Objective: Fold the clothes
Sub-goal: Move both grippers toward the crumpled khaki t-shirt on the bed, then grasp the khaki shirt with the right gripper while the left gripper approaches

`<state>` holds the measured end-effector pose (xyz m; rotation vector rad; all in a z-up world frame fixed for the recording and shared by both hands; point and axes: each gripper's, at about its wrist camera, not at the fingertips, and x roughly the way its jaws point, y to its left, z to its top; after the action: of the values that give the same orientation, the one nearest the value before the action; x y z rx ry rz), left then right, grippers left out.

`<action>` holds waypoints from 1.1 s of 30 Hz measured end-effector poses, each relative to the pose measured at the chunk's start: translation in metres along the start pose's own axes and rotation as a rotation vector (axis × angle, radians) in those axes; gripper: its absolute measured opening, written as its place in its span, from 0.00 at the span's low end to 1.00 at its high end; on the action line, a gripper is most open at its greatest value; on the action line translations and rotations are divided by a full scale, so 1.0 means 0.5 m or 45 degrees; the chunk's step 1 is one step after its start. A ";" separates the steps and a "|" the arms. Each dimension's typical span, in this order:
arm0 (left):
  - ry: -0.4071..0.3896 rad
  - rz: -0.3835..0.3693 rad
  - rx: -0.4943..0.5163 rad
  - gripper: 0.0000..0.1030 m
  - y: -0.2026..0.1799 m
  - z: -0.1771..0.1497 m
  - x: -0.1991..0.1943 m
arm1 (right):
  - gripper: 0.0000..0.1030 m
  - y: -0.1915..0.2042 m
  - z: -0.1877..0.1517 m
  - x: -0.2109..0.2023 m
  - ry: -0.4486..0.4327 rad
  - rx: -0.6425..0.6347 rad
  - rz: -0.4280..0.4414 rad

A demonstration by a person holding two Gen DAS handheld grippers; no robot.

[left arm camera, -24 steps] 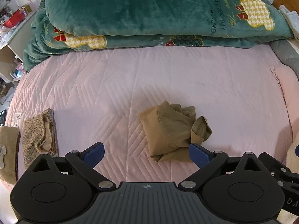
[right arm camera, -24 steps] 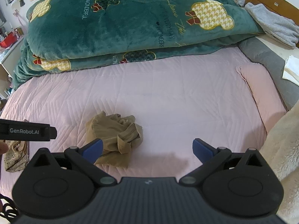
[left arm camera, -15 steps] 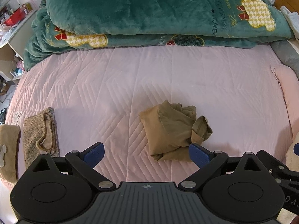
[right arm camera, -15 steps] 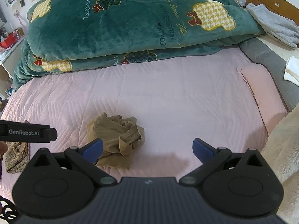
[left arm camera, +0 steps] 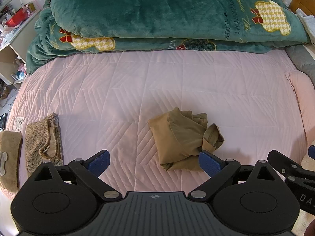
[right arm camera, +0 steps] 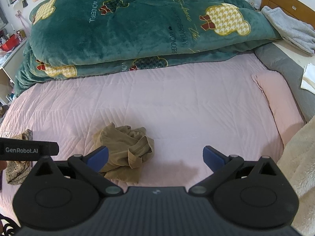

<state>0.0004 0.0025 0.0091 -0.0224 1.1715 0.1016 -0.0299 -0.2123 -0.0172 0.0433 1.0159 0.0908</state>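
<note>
A crumpled tan garment lies in a loose heap on the pink quilted bed; it also shows in the right wrist view. My left gripper is open and empty, hovering just short of the garment, its right fingertip near the heap's near edge. My right gripper is open and empty, to the right of the garment, its left fingertip over the heap's near-left edge.
A folded tweed garment and a tan folded piece lie at the bed's left edge. A green plush blanket is piled at the back. A pink pillow and cream fleece sit on the right.
Both grippers have stayed open and drifted only slightly; the garment sits a touch lower in the right wrist view. Nothing was grasped.
</note>
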 end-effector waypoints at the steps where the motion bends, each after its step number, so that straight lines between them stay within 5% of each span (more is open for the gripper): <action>1: 0.001 0.001 0.000 0.95 -0.001 0.000 0.001 | 1.00 0.000 0.000 0.000 0.001 0.001 -0.002; 12: 0.006 0.037 0.020 0.95 -0.002 -0.021 0.023 | 1.00 -0.004 -0.015 0.022 -0.002 0.018 0.015; 19: 0.113 0.095 0.022 0.95 0.026 -0.117 0.127 | 0.98 -0.013 -0.065 0.129 0.079 0.064 0.052; 21: 0.124 0.093 0.015 0.95 0.034 -0.140 0.160 | 0.91 -0.012 -0.086 0.172 0.086 0.074 0.040; 26: 0.109 0.099 0.027 0.95 0.038 -0.163 0.244 | 0.55 -0.007 -0.108 0.272 0.119 0.107 0.080; 33: 0.048 0.103 0.053 0.95 0.011 -0.155 0.323 | 0.59 0.006 -0.096 0.368 0.119 0.111 0.106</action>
<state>-0.0094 0.0137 -0.1694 0.0596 1.2119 0.1486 0.0257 -0.1919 -0.1980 0.1625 1.1113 0.1252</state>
